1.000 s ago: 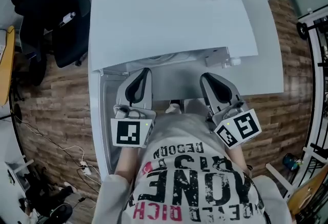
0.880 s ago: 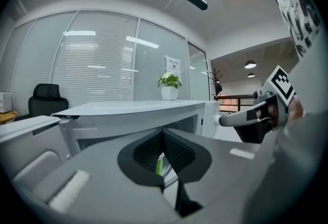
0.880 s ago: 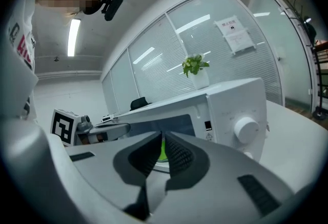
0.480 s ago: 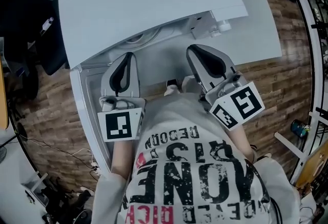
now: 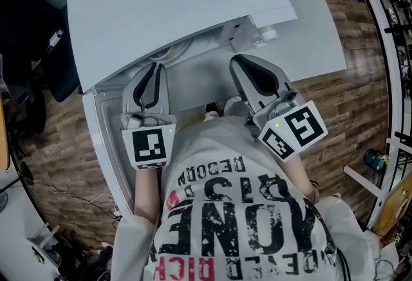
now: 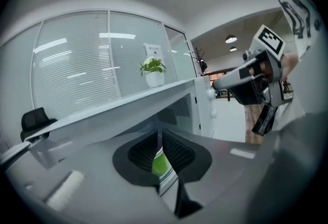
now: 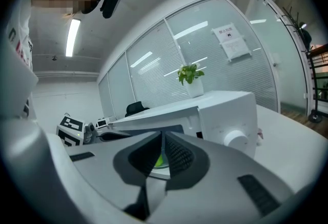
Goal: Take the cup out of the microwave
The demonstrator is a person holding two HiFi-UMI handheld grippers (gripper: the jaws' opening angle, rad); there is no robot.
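Note:
A white microwave stands on a white table, and its door hangs open to the left. Both grippers point at its front from close by. My left gripper is shut with nothing held. Through the slit of its jaws a green and white thing shows, apparently the cup inside. My right gripper is also shut and empty. Past its tips I see the same green patch on a pale round plate in the cavity. The rest of the cup is hidden.
The microwave's knob sits right of the opening. A potted plant stands on top of the oven. A chair with dark clothing is at the left, a metal rack at the right, and cables lie on the wooden floor.
The head view has shifted, so the plant has left the top of the frame. My left gripper has rolled and dropped slightly. The right gripper stays in place before the microwave.

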